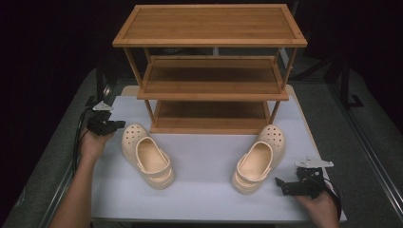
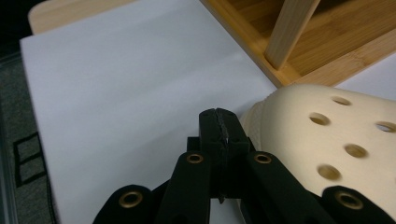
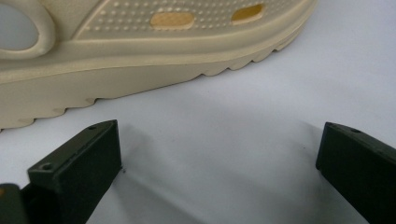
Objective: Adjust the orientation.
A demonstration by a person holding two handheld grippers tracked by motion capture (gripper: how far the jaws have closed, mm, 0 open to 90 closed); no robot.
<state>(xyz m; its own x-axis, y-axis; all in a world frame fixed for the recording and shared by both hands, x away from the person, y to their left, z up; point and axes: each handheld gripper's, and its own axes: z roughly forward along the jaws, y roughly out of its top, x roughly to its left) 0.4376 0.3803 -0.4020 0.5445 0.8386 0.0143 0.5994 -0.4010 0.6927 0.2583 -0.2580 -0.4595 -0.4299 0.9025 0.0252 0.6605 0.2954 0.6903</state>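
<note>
Clogs, a cream pair, lie on the white sheet (image 1: 204,190) before the bamboo rack (image 1: 211,71): left clog (image 1: 148,156) at 7 o'clock, right clog (image 1: 260,159) at 5, likely staged for shelving. Left gripper (image 1: 119,125) is closed, empty; right gripper (image 1: 281,184) gapes empty.

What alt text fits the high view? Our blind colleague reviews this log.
Two cream clogs, a left clog and a right clog, lie on a white table before a three-tier wooden rack. The left gripper and right gripper flank them, holding nothing.
</note>
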